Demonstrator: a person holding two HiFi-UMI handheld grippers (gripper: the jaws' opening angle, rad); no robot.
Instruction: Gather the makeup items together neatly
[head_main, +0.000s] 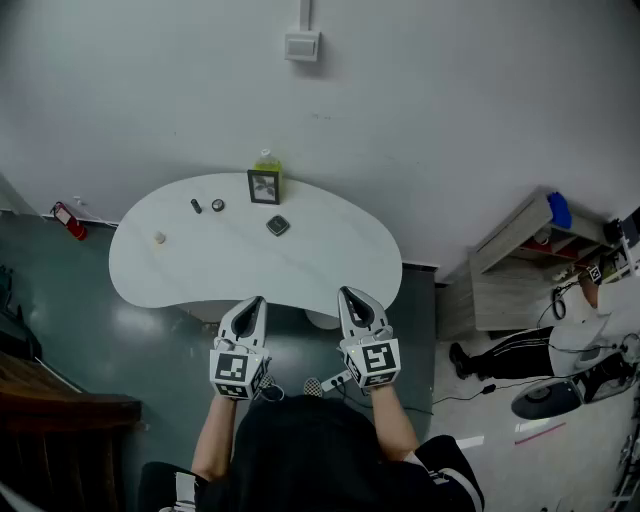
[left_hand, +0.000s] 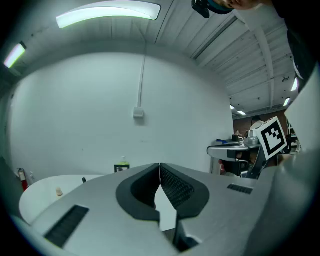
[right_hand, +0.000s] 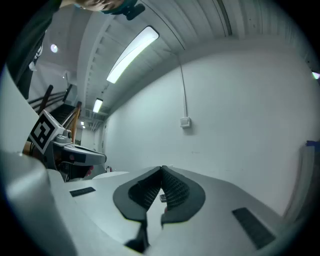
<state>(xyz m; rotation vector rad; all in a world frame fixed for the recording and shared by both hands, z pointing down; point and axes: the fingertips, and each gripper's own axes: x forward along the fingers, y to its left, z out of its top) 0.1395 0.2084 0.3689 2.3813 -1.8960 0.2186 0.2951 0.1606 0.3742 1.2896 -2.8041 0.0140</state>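
Observation:
The makeup items lie spread over a white kidney-shaped table (head_main: 330, 262). They are a small black tube (head_main: 196, 206), a round compact (head_main: 217, 205), a small beige piece (head_main: 159, 238) and a dark square compact (head_main: 278, 225). A small framed mirror (head_main: 264, 186) stands at the back edge with a green bottle (head_main: 266, 160) behind it. My left gripper (head_main: 256, 301) hovers at the table's near edge, shut with nothing in it. My right gripper (head_main: 347, 292) is beside it, also shut and empty. In the left gripper view my left gripper (left_hand: 160, 166) points at the table (left_hand: 40, 192), and the beige piece (left_hand: 59, 191) is far off.
A wall switch (head_main: 302, 45) is on the white wall behind the table. A wooden shelf unit (head_main: 520, 250) stands to the right, and a person's legs (head_main: 505, 355) stretch over the floor there. A red extinguisher (head_main: 68, 220) leans at the far left. Cables lie on the floor.

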